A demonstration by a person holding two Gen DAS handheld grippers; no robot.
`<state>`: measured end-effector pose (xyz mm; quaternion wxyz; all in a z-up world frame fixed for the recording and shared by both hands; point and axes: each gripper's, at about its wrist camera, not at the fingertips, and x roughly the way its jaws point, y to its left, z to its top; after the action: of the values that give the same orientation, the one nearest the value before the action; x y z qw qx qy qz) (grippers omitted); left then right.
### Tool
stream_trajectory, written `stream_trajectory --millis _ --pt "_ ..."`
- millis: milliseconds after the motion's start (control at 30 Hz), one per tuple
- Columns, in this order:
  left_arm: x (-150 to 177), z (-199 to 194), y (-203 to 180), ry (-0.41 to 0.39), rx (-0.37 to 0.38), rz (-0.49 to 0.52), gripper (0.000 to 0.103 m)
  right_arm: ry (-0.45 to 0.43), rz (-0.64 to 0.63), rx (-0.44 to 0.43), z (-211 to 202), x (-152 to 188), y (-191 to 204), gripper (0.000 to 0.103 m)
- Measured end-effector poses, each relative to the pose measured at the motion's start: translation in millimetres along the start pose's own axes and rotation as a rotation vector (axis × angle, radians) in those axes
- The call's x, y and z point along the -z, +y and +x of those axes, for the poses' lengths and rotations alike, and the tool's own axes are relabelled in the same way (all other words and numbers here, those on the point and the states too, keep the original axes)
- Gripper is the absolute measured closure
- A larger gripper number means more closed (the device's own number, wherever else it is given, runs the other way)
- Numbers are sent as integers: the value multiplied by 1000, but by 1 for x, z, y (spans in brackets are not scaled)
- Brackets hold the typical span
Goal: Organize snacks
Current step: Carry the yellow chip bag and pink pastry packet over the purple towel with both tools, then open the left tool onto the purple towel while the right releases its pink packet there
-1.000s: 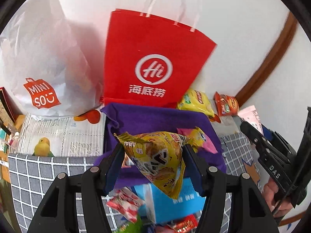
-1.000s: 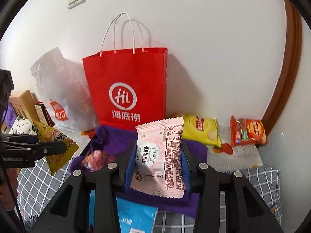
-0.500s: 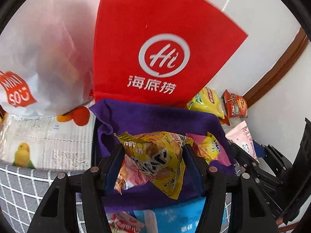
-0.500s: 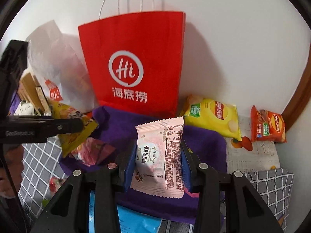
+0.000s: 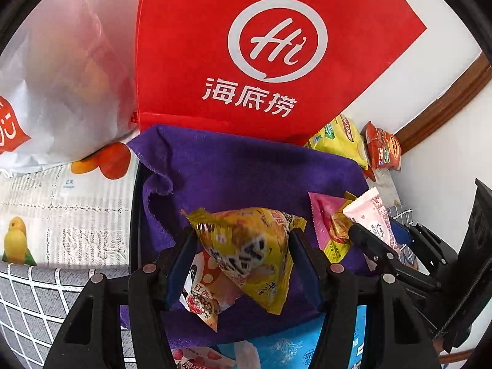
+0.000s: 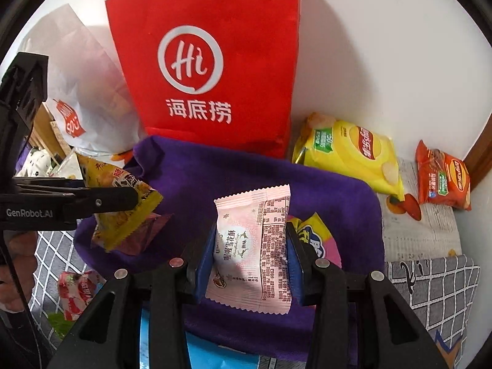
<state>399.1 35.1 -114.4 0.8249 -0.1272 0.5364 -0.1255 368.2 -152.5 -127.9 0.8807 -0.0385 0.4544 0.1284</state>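
My left gripper is shut on a yellow snack packet and holds it just above a purple cloth. My right gripper is shut on a pale pink snack packet over the same cloth. Each gripper shows in the other's view: the left one with its yellow packet at the left, the right one with its pink packet at the right. On the cloth lie a mushroom-print packet and a pink and yellow packet.
A red paper bag stands behind the cloth, a white plastic bag beside it at the left. A yellow crisp bag and an orange crisp bag lie by the wall at the right. A blue pack lies near me.
Both grippers have come down and forward towards the purple cloth with their packets still held. The red bag now fills more of both views.
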Motion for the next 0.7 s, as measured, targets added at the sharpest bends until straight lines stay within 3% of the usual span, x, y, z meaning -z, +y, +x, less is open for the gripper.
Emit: stream_trajectory --millis 500,700 --pt "5 16 -9 46 41 12 44 24 9 77 6 0 -10 59" --pt "4 11 -10 43 46 29 44 -9 -2 76 -4 -2 -7 51"
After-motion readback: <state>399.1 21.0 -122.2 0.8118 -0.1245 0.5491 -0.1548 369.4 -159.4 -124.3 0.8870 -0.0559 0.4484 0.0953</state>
